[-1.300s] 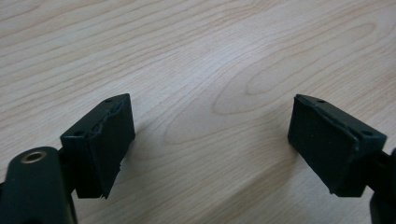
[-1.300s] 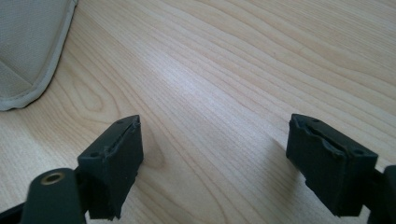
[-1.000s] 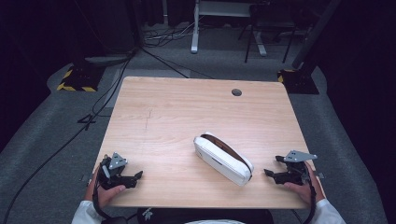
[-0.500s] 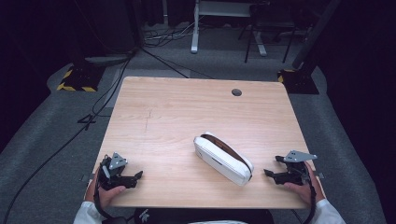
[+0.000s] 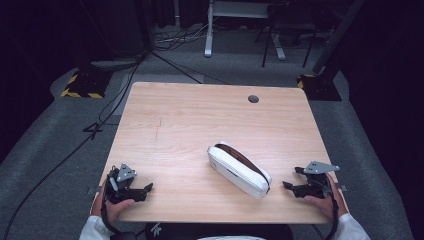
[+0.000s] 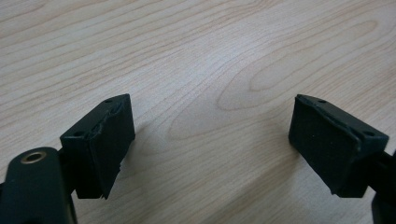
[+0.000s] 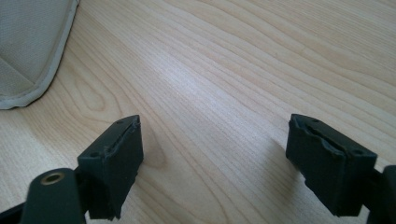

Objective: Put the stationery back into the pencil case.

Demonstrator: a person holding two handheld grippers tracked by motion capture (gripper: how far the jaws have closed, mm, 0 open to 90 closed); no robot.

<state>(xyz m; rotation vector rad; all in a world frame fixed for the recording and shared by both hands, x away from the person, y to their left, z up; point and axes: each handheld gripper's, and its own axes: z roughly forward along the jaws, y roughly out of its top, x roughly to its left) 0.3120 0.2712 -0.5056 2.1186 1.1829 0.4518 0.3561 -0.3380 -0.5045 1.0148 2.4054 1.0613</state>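
My left gripper (image 5: 145, 189) sits at the near-left corner of the table (image 5: 190, 115), jaws spread wide with nothing between them; in the left gripper view the two black pads (image 6: 100, 144) frame bare wood only. My right gripper (image 5: 289, 186) rests at the near-right corner, jaws likewise parted and empty, pointing inward toward the pouch (image 5: 239, 169). The pouch lies between the two grippers, nearer the right one and apart from both, set diagonally with its long axis running from upper left to lower right. The right gripper view catches one rounded corner of it (image 7: 32, 46) at the upper left, clear of the pads. Open room: the whole far half of the table is bare, and there is a wide free strip between left gripper and pouch; the gap on the right side is narrower. Both grippers are close to the near edge, and the right one is also near the right edge. The surface is a light wood-grain laminate, flat, matte, with a round dark cable hole (image 5: 253, 99) near the far edge. The pouch is white, oblong, soft-looking fabric with piped seams and a dark opening along its top. Pads are black, blocky, slightly ragged at the edges. Beyond the table: grey carpet, trailing cables, a yellow-black striped base (image 5: 82, 82) at far left, dark surroundings.
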